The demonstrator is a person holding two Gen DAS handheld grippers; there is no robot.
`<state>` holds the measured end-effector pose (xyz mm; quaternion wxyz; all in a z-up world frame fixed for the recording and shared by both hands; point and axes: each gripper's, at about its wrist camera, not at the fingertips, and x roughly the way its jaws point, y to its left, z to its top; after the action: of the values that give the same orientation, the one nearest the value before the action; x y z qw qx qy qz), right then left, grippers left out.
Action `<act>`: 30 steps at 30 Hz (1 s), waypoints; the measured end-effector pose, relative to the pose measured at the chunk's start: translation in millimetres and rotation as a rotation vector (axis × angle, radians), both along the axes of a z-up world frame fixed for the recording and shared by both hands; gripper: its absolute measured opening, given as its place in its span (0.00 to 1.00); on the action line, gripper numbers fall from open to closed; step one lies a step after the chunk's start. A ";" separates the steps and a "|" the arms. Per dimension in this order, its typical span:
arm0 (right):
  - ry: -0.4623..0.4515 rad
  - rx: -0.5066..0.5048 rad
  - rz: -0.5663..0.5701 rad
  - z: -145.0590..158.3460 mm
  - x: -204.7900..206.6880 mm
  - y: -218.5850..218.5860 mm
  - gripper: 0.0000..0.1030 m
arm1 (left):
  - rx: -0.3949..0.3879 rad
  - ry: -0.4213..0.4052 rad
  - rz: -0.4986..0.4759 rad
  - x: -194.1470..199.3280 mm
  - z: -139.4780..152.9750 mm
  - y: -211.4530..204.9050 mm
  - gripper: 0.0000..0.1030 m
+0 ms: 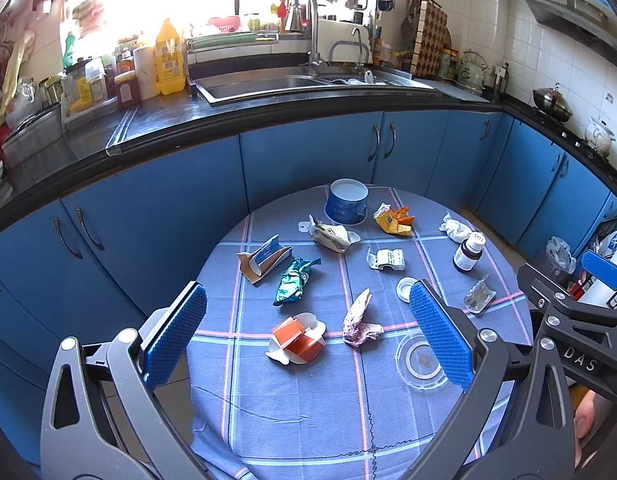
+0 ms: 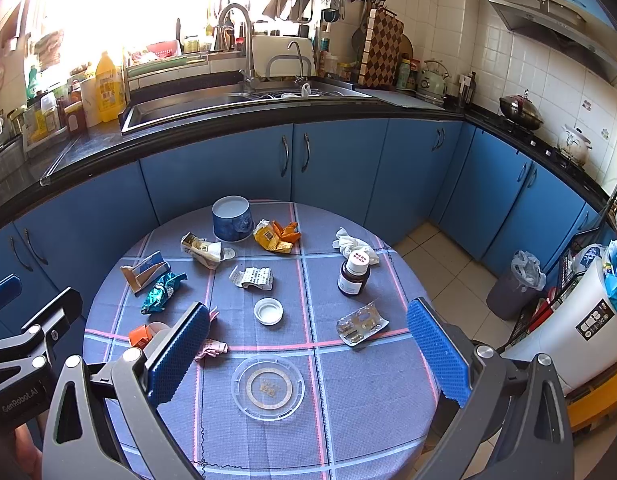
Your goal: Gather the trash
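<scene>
Above a round table (image 2: 268,440) with a checked blue cloth, both the left gripper (image 1: 308,344) and the right gripper (image 2: 308,354) hang with jaws spread wide and nothing between their blue pads. Trash lies scattered over the cloth: an orange-and-white carton (image 1: 298,339) and a pink crumpled wrapper (image 1: 358,320) near the left gripper, a teal foil wrapper (image 1: 293,282) and a torn cardboard box (image 1: 264,258) further left, a blue tub (image 2: 232,218) and an orange wrapper (image 2: 276,236) at the far edge. Toward the right are a brown bottle (image 2: 354,274), a white tissue (image 2: 354,245), a used blister pack (image 2: 362,326), a white cap (image 2: 268,311) and a clear round lid (image 2: 268,388), while a lined grey bin (image 2: 514,284) stands on the floor off to the right.
</scene>
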<state>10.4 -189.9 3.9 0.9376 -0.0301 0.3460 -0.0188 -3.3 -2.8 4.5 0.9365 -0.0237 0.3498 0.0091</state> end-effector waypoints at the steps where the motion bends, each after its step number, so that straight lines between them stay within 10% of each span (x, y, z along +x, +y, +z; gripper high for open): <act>1: -0.001 -0.001 0.000 1.1 0.6 0.3 0.93 | 0.001 0.002 0.000 0.9 -1.9 2.9 0.97; 30: -0.003 -0.003 0.000 5.3 -0.6 2.4 0.93 | 0.002 0.007 0.003 1.0 -6.6 7.0 0.97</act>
<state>9.8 -187.5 9.2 0.9381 -0.0315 0.3443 -0.0192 -2.3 4.3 -2.1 0.9353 -0.0232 0.3529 0.0110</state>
